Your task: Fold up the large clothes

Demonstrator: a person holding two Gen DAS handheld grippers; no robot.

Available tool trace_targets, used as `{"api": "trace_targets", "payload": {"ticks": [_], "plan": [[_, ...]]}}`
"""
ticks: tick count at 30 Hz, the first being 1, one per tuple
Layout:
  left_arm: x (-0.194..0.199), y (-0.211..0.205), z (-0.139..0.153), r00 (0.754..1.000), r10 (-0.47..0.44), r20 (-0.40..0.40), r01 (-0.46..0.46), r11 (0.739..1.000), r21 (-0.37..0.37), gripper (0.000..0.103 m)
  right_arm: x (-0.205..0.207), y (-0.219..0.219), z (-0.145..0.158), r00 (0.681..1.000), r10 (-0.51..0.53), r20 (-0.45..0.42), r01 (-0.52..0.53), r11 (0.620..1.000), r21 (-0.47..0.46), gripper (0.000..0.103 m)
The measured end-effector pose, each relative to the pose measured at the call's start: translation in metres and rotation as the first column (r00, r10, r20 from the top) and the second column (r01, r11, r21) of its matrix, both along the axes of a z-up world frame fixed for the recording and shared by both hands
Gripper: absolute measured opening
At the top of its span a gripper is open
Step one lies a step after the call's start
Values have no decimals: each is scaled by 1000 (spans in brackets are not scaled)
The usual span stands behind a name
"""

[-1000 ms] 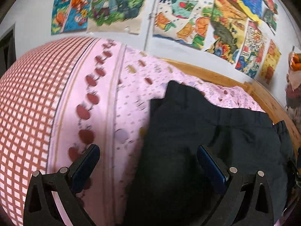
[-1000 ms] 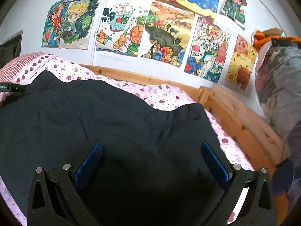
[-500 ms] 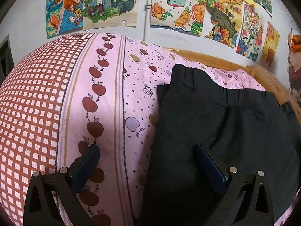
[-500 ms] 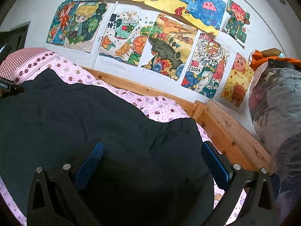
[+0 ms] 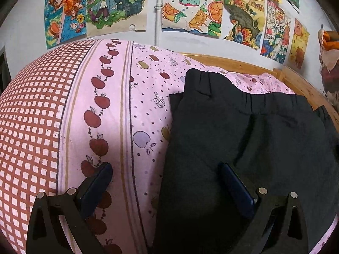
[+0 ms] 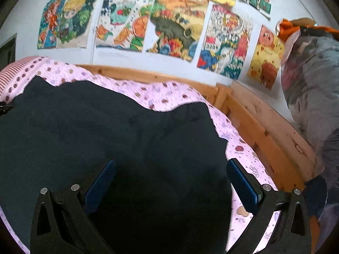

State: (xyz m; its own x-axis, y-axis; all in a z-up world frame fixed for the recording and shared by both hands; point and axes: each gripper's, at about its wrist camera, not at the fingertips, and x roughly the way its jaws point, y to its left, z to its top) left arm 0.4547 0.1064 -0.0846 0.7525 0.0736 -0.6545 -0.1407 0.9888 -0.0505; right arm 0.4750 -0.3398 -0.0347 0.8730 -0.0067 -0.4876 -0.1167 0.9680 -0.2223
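Observation:
A pair of black trousers (image 5: pixel 243 144) with an elastic waistband lies flat on the pink bed sheet (image 5: pixel 146 97); it also fills the right wrist view (image 6: pixel 118 139). My left gripper (image 5: pixel 167 182) is open over the trousers' left edge, one pad on the sheet side, one over the cloth. My right gripper (image 6: pixel 171 177) is open over the trousers' right end, its right pad (image 6: pixel 241 180) beyond the cloth edge over the sheet. Neither holds anything.
A pink and red checked pillow (image 5: pixel 31 127) with apple print lies at the left. A wooden bed frame (image 6: pixel 260 131) runs along the wall, which carries several drawings (image 6: pixel 175 23). A pile of clothes (image 6: pixel 311 80) stands at the right.
The left gripper has drawn back and slightly left, showing more pillow and the waistband. The right gripper has shifted right and dipped toward the trousers' right edge. Both stay open.

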Motion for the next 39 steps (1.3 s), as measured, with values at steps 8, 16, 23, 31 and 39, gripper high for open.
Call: {"api": "trace_targets", "payload": {"ticks": [8, 16, 23, 31, 39], "plan": [[2, -1, -2, 1000, -9, 1, 9, 1000, 2, 103, 30, -51, -19, 993, -65, -95, 82, 979, 186, 102], [6, 0, -5, 999, -33, 0, 33, 999, -14, 103, 57, -79, -56, 975, 4, -223, 76, 933, 352, 102], [13, 8, -11, 996, -88, -20, 86, 992, -93, 103, 70, -84, -87, 947, 118, -299, 37, 883, 467, 102], [23, 17, -20, 979, -202, -32, 190, 956, -225, 103, 74, -87, -99, 933, 182, -309, 13, 844, 536, 102], [35, 10, -29, 943, -330, -45, 302, 905, -300, 103, 80, -67, -100, 881, 345, -323, -119, 823, 555, 102]]}}
